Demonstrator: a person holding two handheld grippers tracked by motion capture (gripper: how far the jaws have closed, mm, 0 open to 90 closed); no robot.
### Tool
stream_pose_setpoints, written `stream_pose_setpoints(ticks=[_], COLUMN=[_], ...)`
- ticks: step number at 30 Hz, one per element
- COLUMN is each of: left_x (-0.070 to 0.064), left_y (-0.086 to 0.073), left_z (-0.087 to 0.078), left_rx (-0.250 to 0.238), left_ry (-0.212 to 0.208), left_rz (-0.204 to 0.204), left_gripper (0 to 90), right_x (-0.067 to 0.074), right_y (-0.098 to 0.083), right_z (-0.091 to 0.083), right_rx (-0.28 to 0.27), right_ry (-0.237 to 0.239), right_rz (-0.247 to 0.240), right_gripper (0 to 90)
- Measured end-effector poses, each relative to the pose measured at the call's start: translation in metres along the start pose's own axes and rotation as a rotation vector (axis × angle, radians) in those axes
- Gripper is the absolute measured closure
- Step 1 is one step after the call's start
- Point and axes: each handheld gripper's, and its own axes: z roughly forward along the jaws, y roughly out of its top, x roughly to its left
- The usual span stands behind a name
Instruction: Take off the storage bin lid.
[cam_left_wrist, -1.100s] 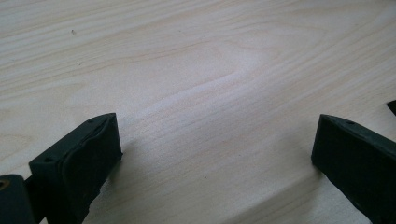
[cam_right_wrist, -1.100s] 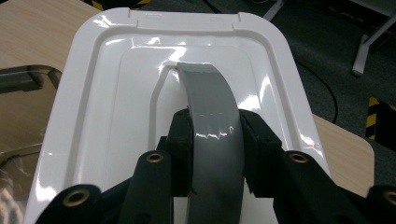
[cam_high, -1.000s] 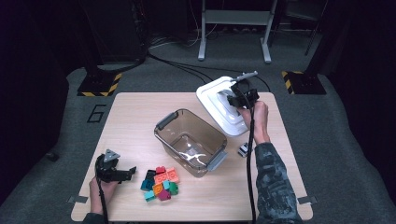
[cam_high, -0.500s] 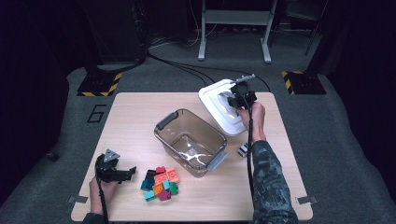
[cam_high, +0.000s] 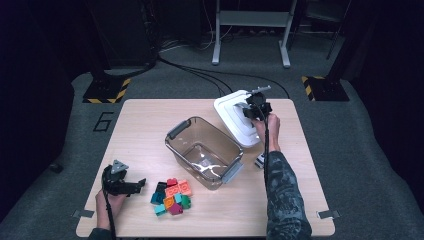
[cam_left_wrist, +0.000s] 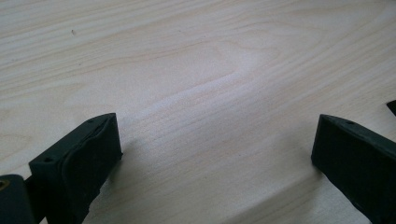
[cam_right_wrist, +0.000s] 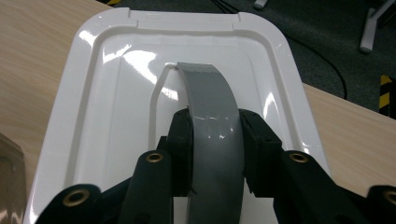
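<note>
The right hand-held gripper (cam_right_wrist: 215, 154), clamped on the grey handle (cam_right_wrist: 212, 116) of the white lid (cam_high: 235, 116), has sunk since a second ago; the lid now appears to rest flat near the table's (cam_high: 140, 130) far right corner. The clear bin (cam_high: 202, 150) stands open mid-table, so lifting off looks finished. The left hand-held gripper (cam_left_wrist: 215, 154), jaws apart, hovers near the front left corner.

A pale wooden counter (cam_high: 140, 125) carries a clear brown bin (cam_high: 202, 150) at its middle, a white lid (cam_high: 235, 117) beside it at the far right, and a cluster of coloured blocks (cam_high: 171, 196) near the front edge.
</note>
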Motion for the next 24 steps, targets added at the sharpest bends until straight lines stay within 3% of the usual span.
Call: stream_pose_setpoints(ticks=[24], left_x=[0.0], left_y=[0.0], left_z=[0.0], left_rx=[0.0], left_ry=[-0.001], left_rz=[0.002], left_gripper=[1.4], right_x=[0.009], right_y=[-0.027], right_z=[0.051], right_rx=[0.073], right_ry=[0.023], right_rz=[-0.01], right_gripper=[67.1])
